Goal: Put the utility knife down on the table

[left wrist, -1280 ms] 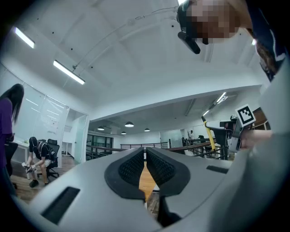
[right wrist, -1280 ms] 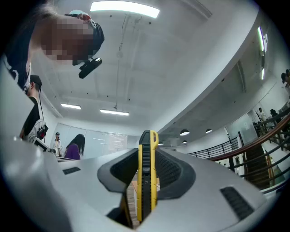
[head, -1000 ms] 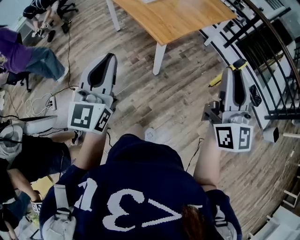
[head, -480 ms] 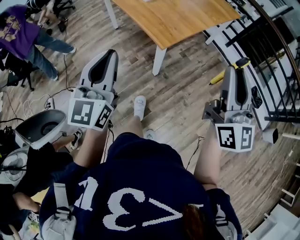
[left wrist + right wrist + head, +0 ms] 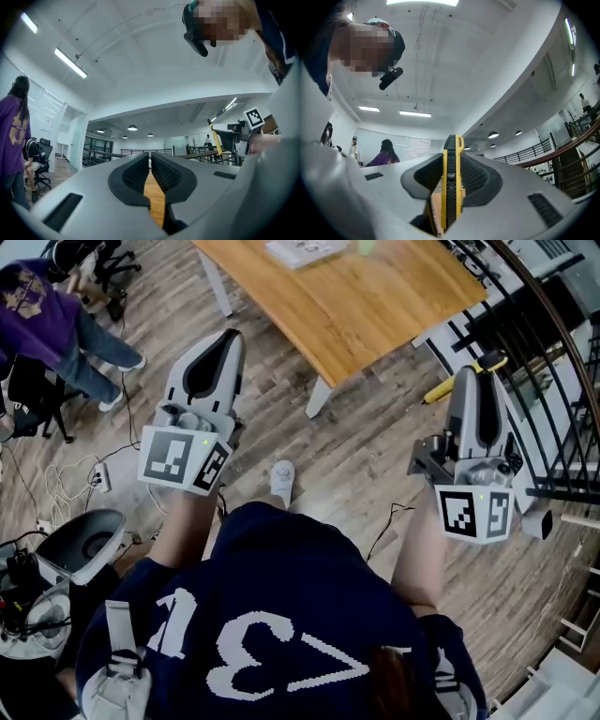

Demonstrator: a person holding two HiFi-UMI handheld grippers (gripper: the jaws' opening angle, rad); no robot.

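Right gripper view: the utility knife (image 5: 451, 197) is seen clamped between the pads of the right gripper (image 5: 451, 161), its yellow body standing up past the jaw tips. In the head view it is held over the wooden floor (image 5: 356, 446), well apart from the table (image 5: 375, 296) ahead and to the left. The left gripper (image 5: 150, 161) is nearly closed on nothing — only a thin slit is left between its pads. A drop is judged the main risk: were the jaws eased before the tabletop is reached, the knife would fall to the floor. So long a body could also pivot in the pads — and whether the blade is extended cannot be told. The railing (image 5: 534, 362) just beside it could be struck.
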